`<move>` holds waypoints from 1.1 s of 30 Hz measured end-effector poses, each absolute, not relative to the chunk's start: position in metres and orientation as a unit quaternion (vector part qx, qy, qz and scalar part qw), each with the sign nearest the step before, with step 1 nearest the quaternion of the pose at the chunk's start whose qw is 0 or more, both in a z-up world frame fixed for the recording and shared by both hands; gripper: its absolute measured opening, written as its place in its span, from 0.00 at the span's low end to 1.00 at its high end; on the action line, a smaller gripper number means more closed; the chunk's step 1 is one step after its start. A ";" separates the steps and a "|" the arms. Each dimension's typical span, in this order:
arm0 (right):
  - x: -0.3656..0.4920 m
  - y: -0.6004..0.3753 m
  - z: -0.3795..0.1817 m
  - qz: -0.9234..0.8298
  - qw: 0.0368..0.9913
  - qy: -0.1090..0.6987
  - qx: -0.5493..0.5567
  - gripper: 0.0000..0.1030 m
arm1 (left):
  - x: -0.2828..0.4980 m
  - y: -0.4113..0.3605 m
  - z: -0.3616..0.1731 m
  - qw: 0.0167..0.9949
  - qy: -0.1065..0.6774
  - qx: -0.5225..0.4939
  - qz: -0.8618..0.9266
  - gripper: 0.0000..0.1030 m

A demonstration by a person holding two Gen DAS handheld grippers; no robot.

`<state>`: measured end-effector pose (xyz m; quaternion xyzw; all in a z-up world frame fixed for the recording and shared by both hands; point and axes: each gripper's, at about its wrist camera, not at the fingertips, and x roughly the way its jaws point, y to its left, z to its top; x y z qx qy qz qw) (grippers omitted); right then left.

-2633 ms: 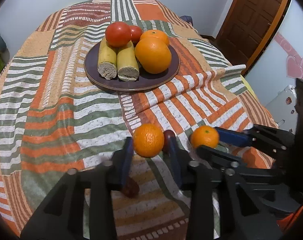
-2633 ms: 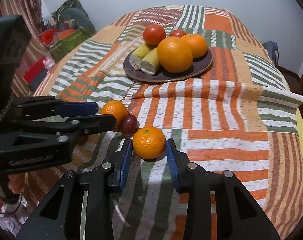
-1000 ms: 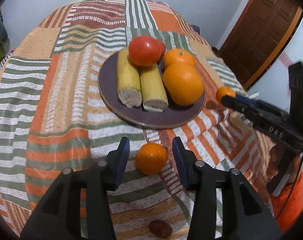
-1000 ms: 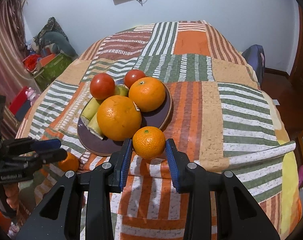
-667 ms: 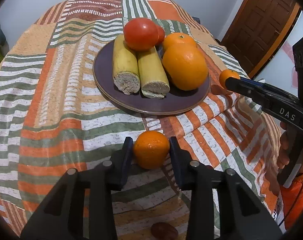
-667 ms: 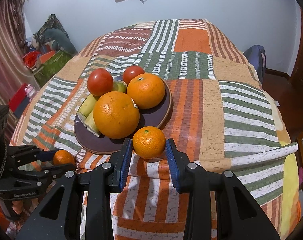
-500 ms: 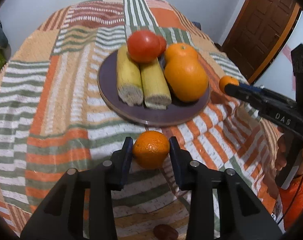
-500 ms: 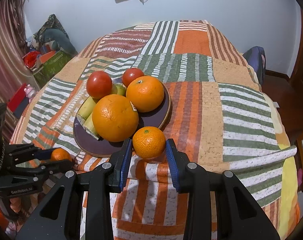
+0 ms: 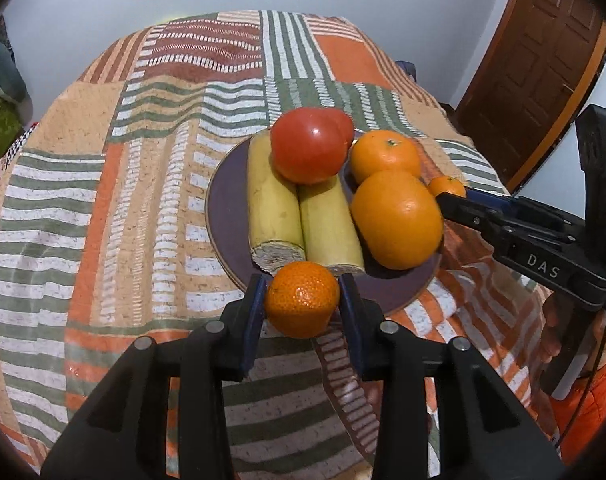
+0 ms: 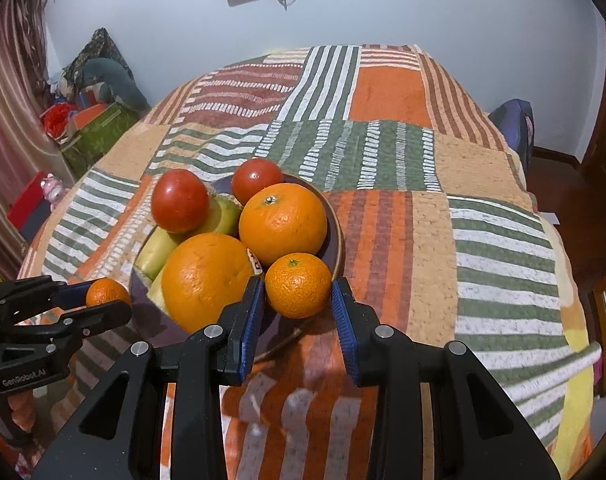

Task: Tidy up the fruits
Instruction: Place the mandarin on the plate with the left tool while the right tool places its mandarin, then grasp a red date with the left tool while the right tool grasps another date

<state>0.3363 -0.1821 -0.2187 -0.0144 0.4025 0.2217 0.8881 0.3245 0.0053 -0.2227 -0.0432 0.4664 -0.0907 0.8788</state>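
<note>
A dark purple plate (image 9: 223, 216) on the patchwork cloth holds two banana pieces (image 9: 273, 204), two tomatoes (image 9: 307, 150) and two large oranges (image 9: 397, 220). My left gripper (image 9: 301, 305) is shut on a small mandarin (image 9: 301, 298) and holds it at the plate's near rim. My right gripper (image 10: 298, 304) is shut on another small mandarin (image 10: 298, 290), held over the plate's (image 10: 335, 236) right near edge beside the large oranges (image 10: 283, 222). Each gripper shows in the other's view, the right one (image 9: 453, 194) and the left one (image 10: 103, 296).
The patchwork cloth (image 10: 383, 140) covers a round table that drops off on all sides. A wooden door (image 9: 535, 64) stands at the right in the left wrist view. Boxes and clutter (image 10: 91, 120) lie on the floor at the left in the right wrist view.
Both grippers have carried their mandarins up from the near cloth to the plate. The left one has moved forward to the plate's near rim, the right one over its right edge.
</note>
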 end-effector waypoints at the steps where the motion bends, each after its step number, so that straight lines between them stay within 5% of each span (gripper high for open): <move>1: 0.338 -0.181 -0.221 0.222 0.887 0.405 -0.016 0.31 | 0.325 0.006 -0.224 0.878 0.467 -0.043 -0.090 0.35; 6: 0.341 -0.181 -0.227 0.222 0.884 0.410 -0.017 0.31 | 0.329 0.005 -0.230 0.876 0.472 -0.044 -0.089 0.36; 10: 0.341 -0.182 -0.227 0.225 0.884 0.410 -0.012 0.31 | 0.332 0.004 -0.233 0.873 0.478 -0.049 -0.089 0.54; 16: 0.341 -0.185 -0.228 0.216 0.883 0.416 -0.020 0.43 | 0.325 0.004 -0.229 0.875 0.473 -0.047 -0.088 0.55; 33: 0.276 -0.183 -0.174 0.238 0.898 0.369 -0.025 0.43 | 0.269 0.012 -0.169 0.903 0.423 -0.034 -0.068 0.55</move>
